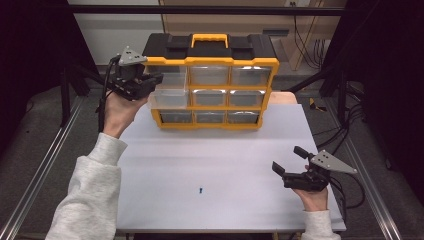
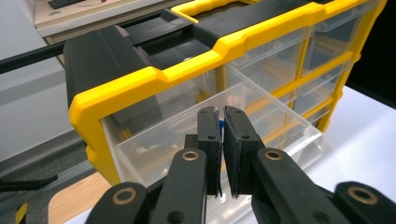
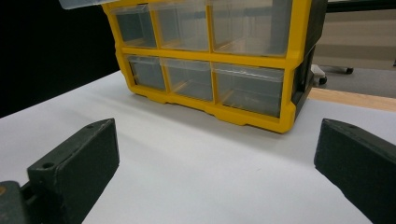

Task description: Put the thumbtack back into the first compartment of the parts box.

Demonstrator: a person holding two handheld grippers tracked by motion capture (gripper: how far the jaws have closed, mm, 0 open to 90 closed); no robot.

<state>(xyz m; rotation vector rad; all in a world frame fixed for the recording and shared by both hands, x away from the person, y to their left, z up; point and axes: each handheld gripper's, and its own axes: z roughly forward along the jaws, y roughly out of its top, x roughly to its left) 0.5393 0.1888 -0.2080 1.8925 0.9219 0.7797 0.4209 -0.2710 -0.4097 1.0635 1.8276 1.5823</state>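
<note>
A yellow and black drawer organizer (image 1: 215,62) with clear drawers stands at the back of the white table (image 1: 210,155). Its top-left drawer (image 2: 261,112) is pulled out. My left gripper (image 1: 157,79) hovers over that open drawer (image 1: 167,97). In the left gripper view the left gripper (image 2: 222,116) is shut on a small blue part (image 2: 220,126) pinched between the pads. A second small blue part (image 1: 200,190) lies on the table near the front. My right gripper (image 1: 287,159) rests low at the right, open and holding nothing, and the right gripper (image 3: 215,163) faces the organizer (image 3: 252,112).
Metal rails (image 1: 45,165) run along both sides of the table, and cables (image 1: 350,135) lie on the floor at the right. A strip of wooden bench (image 3: 355,98) shows behind the organizer's right side. White tabletop stretches between the organizer and the front edge.
</note>
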